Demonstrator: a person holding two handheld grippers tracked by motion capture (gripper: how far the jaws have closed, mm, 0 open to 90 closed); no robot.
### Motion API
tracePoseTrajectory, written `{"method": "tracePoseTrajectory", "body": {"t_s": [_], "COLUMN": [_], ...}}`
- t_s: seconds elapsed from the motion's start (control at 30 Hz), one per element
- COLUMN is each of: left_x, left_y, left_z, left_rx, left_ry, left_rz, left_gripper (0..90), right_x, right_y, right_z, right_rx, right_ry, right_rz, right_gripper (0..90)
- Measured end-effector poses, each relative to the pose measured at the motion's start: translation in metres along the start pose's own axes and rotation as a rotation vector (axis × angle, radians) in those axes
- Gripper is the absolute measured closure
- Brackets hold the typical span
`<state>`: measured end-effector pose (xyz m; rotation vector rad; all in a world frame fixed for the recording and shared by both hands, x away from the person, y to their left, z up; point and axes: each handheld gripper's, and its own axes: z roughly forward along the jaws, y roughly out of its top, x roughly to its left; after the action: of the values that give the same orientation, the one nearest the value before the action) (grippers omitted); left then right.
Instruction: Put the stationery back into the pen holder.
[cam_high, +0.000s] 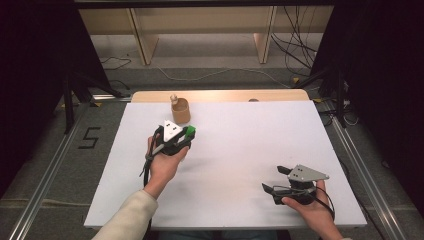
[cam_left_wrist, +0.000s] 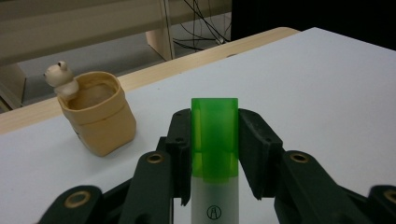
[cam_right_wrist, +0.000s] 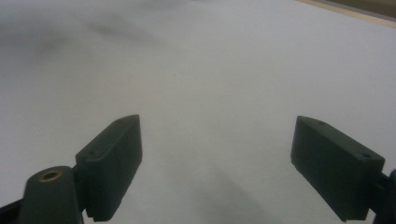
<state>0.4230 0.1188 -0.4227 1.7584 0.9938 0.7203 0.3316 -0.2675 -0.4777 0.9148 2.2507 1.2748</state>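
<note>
- The left claw (cam_left_wrist: 215, 140) is pinched on a white marker with a green cap (cam_left_wrist: 215, 135); both black jaws press against the sides of the translucent green cap, and the white barrel below it carries a small round printed mark.
- In the high view the left claw (cam_high: 186, 136) sits over the left-centre of the white counter (cam_high: 240, 165), held in the person's left hand (cam_high: 162, 165), with the green cap (cam_high: 190, 131) poking out toward the far side.
- Just beyond that claw stands a tan pouch-like cup (cam_high: 181, 110) near the counter's far edge — a small pale animal figure (cam_high: 174, 98) perches at its rim.
- The left gripper view shows the same cup (cam_left_wrist: 99, 116) left of the marker, upright, open at the top, with the figure (cam_left_wrist: 60, 77) on its left rim; cup and marker are apart.
- The right claw (cam_right_wrist: 233, 163) is spread wide, its jaws well apart with bare white counter (cam_right_wrist: 210, 70) between them.
- From above, the right claw (cam_high: 276, 179) lies low near the counter's front right corner, held by the right hand (cam_high: 312, 210), jaws pointing left, a grey three-cornered plate on top.
- A strip of light wood (cam_high: 220, 95) borders the counter's far edge, and cables lie on the floor (cam_high: 220, 75) beyond.
</note>
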Motion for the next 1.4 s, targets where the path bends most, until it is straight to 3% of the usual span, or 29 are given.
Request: {"method": "tracePoseTrajectory", "body": {"t_s": [0.3, 0.67, 1.4], "left_x": [0.005, 0.011, 0.030], "left_y": [0.001, 0.003, 0.011], "left_z": [0.001, 0.005, 0.015], "left_rx": [-0.007, -0.056, -0.060], "left_ry": [0.004, -0.007, 0.021], "left_rz": [0.003, 0.035, -0.011], "left_gripper": [67.0, 67.0, 67.0], "right_x": [0.000, 0.000, 0.001], "right_y": [0.000, 0.000, 0.000], "right_z": [0.000, 0.001, 0.001], "right_rx": [0.000, 0.002, 0.000], "right_ry": [-0.001, 0.002, 0.000], "right_rz": [0.002, 0.005, 0.009], "right_gripper": [17.4, 17.4, 17.4]}}
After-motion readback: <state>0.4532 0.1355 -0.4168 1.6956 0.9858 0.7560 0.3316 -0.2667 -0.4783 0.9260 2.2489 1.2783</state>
